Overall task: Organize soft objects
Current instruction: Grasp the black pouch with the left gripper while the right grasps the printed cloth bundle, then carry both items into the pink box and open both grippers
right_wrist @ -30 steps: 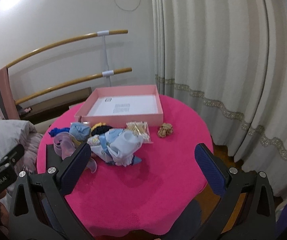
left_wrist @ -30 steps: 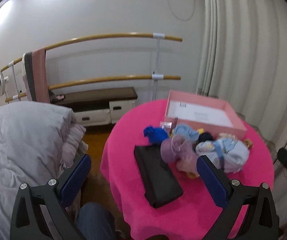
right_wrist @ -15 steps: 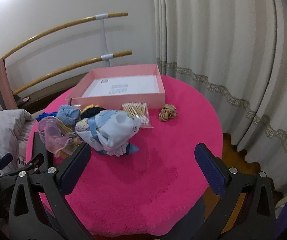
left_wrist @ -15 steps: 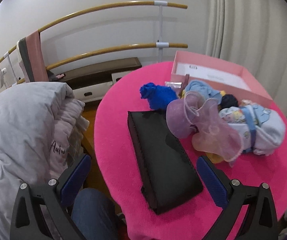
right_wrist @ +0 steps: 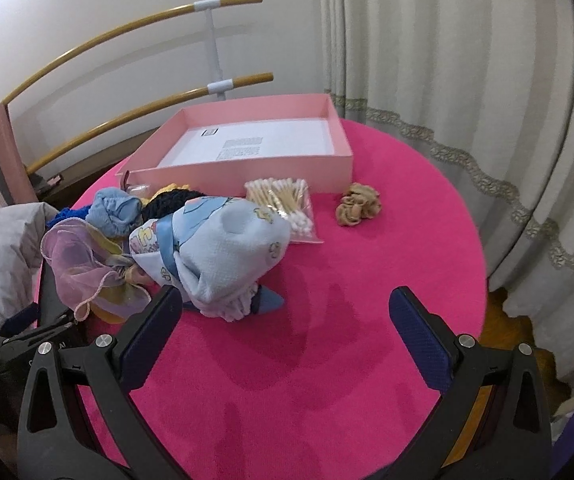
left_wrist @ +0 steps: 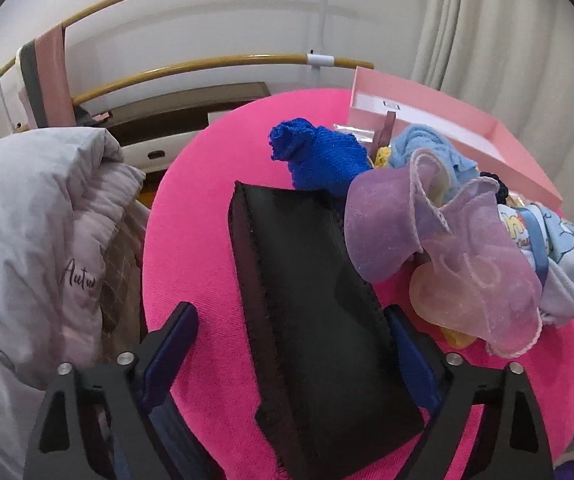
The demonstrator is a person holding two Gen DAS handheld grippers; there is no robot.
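A pile of soft things lies on the round pink table [right_wrist: 327, 360]: a sheer lilac scarf [left_wrist: 439, 256], a blue knit cloth [left_wrist: 319, 156], a light blue printed cloth [right_wrist: 223, 248], a pale blue cloth [right_wrist: 115, 210]. A tan scrunchie [right_wrist: 359, 204] lies apart to the right. A black pouch [left_wrist: 315, 312] lies flat between the fingers of my open left gripper [left_wrist: 291, 344]. The right jaw is partly hidden behind the pouch. My right gripper [right_wrist: 287, 328] is open and empty above bare tablecloth, its left finger close to the printed cloth. An open pink box [right_wrist: 247, 172] stands behind the pile.
A bag of cotton swabs [right_wrist: 283, 200] lies in front of the box. A grey quilt [left_wrist: 27, 240] is heaped left of the table. Wooden wall rails [left_wrist: 207, 64] run behind, and curtains [right_wrist: 467, 80] hang on the right.
My left gripper has moved forward and down, so the black pouch now sits between its fingers. My right gripper has come forward and lower over the table.
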